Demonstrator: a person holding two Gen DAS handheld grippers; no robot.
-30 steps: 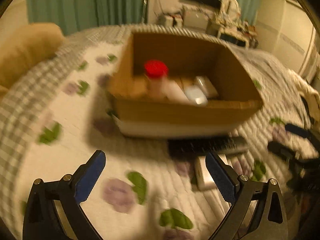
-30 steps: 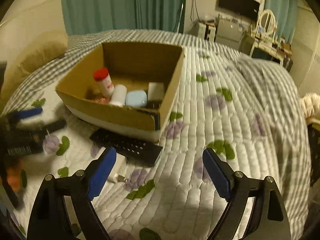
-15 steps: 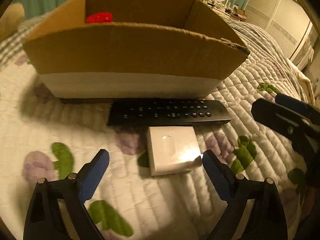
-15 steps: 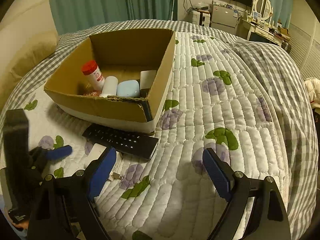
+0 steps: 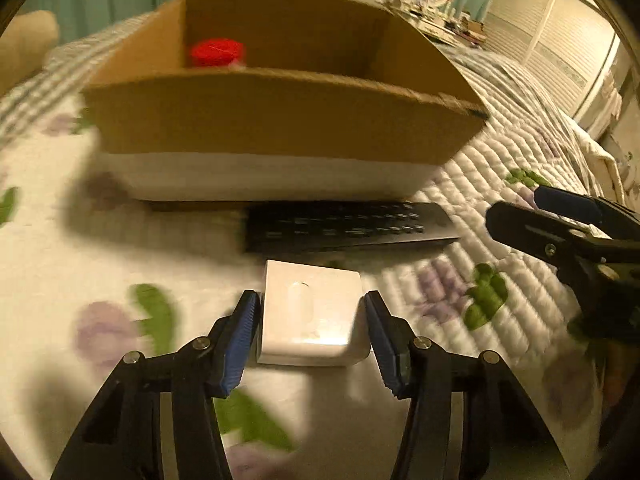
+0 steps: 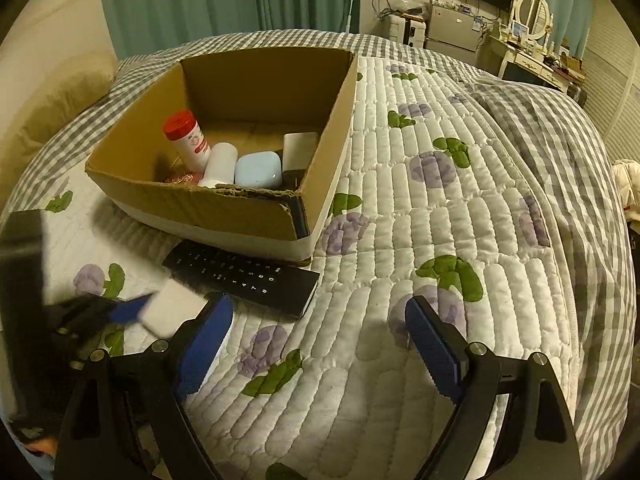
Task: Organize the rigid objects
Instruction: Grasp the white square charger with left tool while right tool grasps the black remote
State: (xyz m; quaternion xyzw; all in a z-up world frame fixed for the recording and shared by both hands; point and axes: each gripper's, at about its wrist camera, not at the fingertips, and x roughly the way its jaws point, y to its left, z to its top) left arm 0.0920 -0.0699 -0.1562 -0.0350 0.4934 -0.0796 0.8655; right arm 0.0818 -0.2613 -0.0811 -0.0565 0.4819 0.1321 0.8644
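A small white box (image 5: 312,320) lies on the quilt in front of a black remote (image 5: 344,224). My left gripper (image 5: 310,296) straddles the white box and its jaws are closing. The blue pads stand a sliver off its two sides. In the right wrist view the white box (image 6: 172,308) shows partly behind my own left finger, with the left gripper (image 6: 120,308) blurred beside it. My right gripper (image 6: 320,302) hangs open over bare quilt, right of the remote (image 6: 240,276), holding nothing.
A cardboard box (image 6: 200,204) stands behind the remote. It holds a red-capped bottle (image 6: 186,136), a white bottle (image 6: 218,160), a pale blue case (image 6: 258,170) and a flat white item (image 6: 300,148). A pillow (image 6: 52,104) lies at the left.
My left gripper has come down toward the white box and its jaws have narrowed from wide open to just around it. The right gripper has stayed where it was, still open.
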